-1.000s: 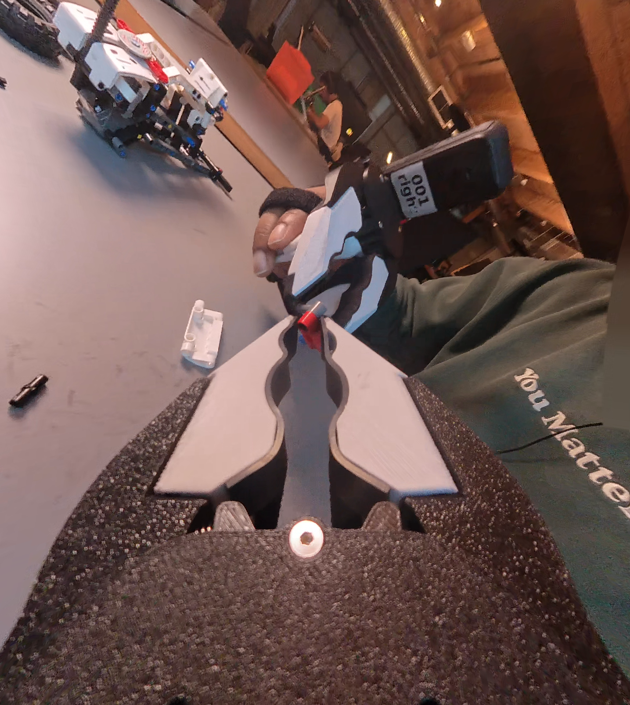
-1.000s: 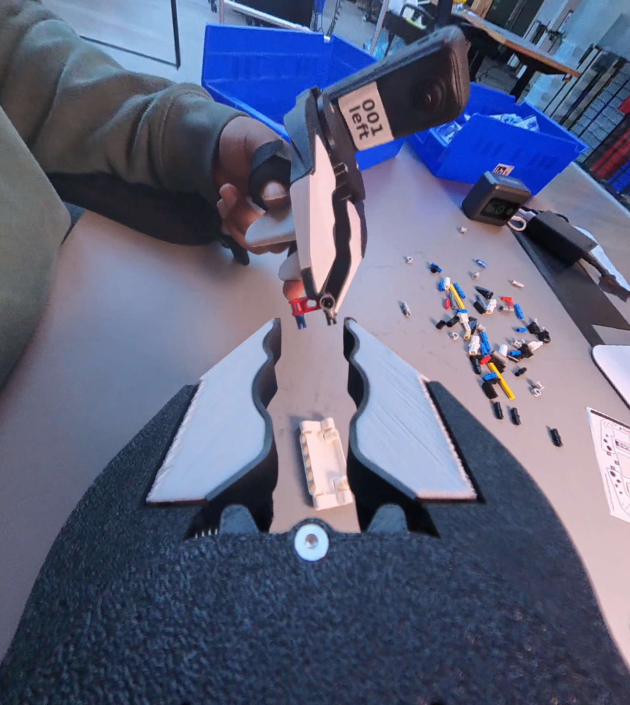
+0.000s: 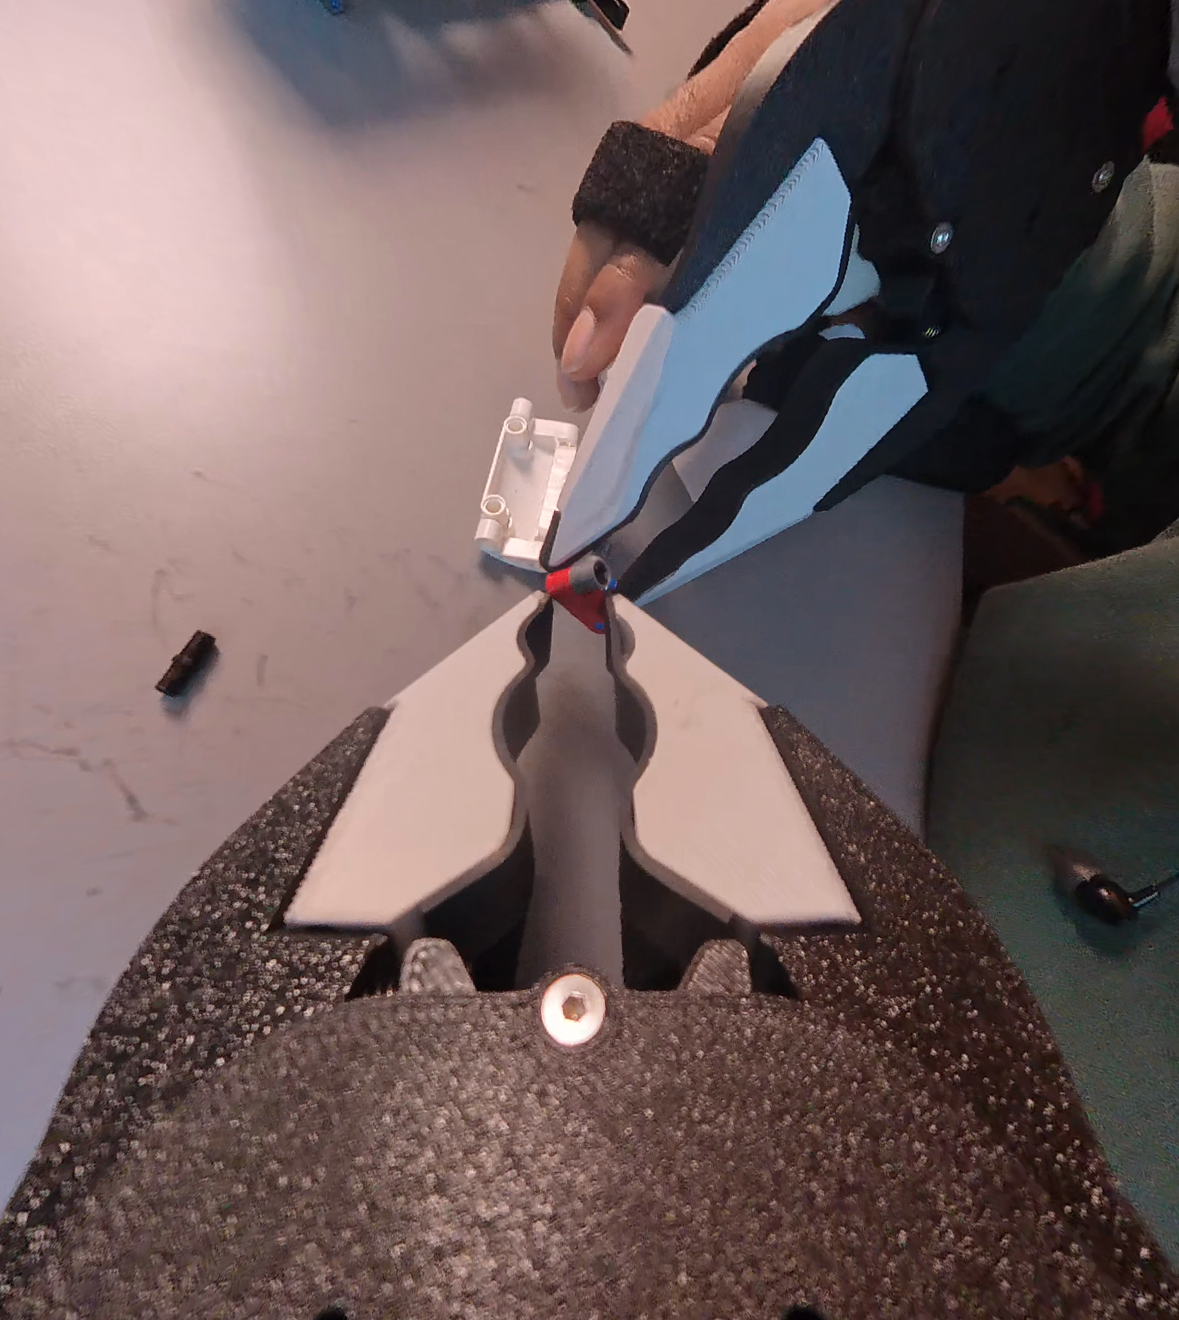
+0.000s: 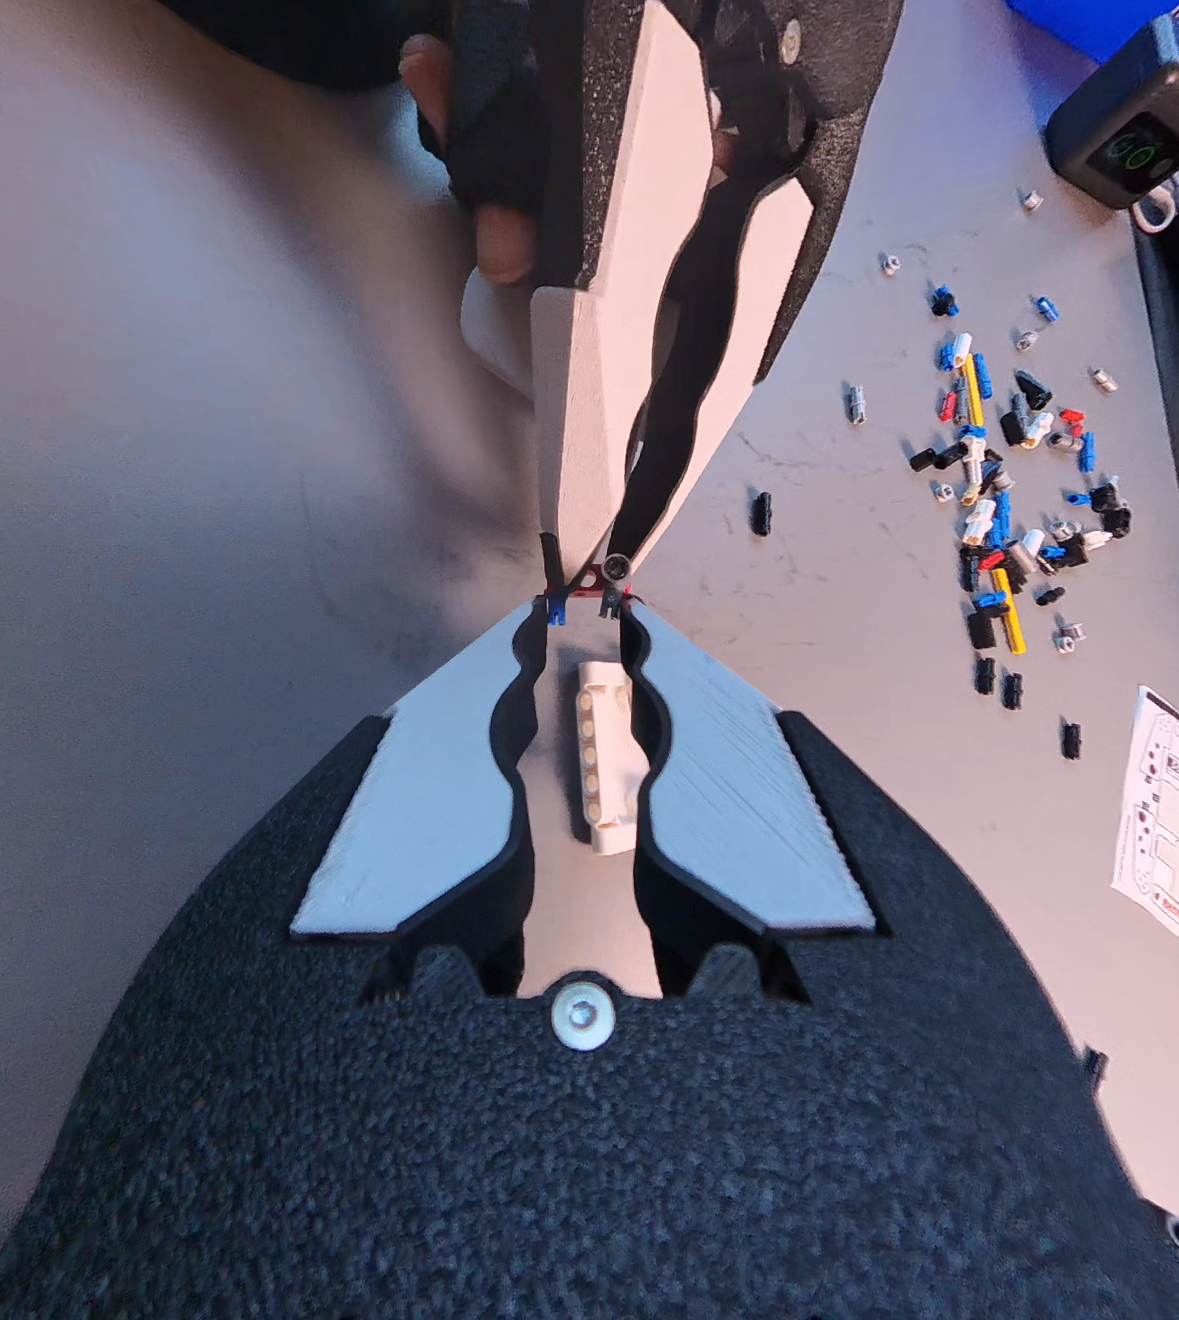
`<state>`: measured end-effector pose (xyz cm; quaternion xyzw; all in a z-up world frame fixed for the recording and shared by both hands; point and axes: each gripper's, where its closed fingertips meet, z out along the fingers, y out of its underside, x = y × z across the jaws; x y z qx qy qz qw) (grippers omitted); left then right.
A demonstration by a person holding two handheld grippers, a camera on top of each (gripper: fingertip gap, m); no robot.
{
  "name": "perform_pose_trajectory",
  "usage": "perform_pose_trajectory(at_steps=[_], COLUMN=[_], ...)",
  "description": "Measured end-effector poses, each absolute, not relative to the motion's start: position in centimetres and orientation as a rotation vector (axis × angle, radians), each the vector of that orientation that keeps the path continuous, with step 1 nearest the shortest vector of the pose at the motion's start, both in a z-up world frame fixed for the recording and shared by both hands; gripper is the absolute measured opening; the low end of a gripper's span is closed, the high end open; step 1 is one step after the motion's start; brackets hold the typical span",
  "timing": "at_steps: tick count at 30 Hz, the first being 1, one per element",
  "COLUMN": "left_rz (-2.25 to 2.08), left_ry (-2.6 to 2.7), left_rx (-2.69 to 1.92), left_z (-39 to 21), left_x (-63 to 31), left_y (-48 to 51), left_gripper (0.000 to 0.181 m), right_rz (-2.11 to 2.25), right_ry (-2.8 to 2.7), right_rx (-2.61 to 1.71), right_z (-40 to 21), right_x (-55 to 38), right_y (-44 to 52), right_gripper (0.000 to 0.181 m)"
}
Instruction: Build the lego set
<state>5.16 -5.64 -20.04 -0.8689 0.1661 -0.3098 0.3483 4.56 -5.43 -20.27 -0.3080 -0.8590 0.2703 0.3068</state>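
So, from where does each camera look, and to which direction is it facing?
Left wrist view: sits on the left gripper, looks along its fingers down at the grey table; shows the right gripper, a hand and a green sleeve.
Right wrist view: sits on the right gripper, looks across the table toward the loose lego parts; shows the left gripper.
Shared: small red piece, white lego panel.

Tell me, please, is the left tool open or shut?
Shut: the left tool pinches the small red piece between its tips.
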Motion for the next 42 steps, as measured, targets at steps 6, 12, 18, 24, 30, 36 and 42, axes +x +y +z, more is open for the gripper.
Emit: perform_pose_trajectory(at_steps=[6, 12, 18, 24, 30, 36, 42], left_rz=[-0.817, -0.833, -0.891, -0.921, -0.936, -0.947, -0.956], left_ry=[0.476, 0.564, 0.557, 0.543, 0.547, 0.556, 0.545], left_rx=[-2.251, -2.277, -2.275, -2.262, -2.258, -2.266, -2.288], left_z=[-20.1, -20.7, -20.5, -20.3, -20.2, -20.4, -20.7], left_x=[4.9, 5.6, 5.7, 5.7, 5.8, 6.0, 6.0], left_y=[-6.2, -7.1, -7.3, -7.3, -7.5, -7.7, -7.7], left_gripper=[0.009, 0.008, 0.008, 0.008, 0.008, 0.007, 0.007], right_rz=[0.889, 0.903, 0.875, 0.854, 0.850, 0.852, 0.785], right_ry=[-2.259, -2.269, -2.282, -2.269, -2.269, -2.281, -2.289], right_rx=[-0.829, -0.766, -0.717, -0.706, -0.707, -0.680, -0.626], right_z=[-19.1, -19.2, -19.3, -19.0, -19.1, -19.3, -19.7], right_x=[4.8, 5.1, 5.4, 5.2, 5.3, 5.4, 5.5], right_y=[-6.3, -7.1, -7.4, -7.3, -7.3, -7.5, -7.5], right_gripper=[0.021, 0.007, 0.011, 0.009, 0.012, 0.010, 0.009])
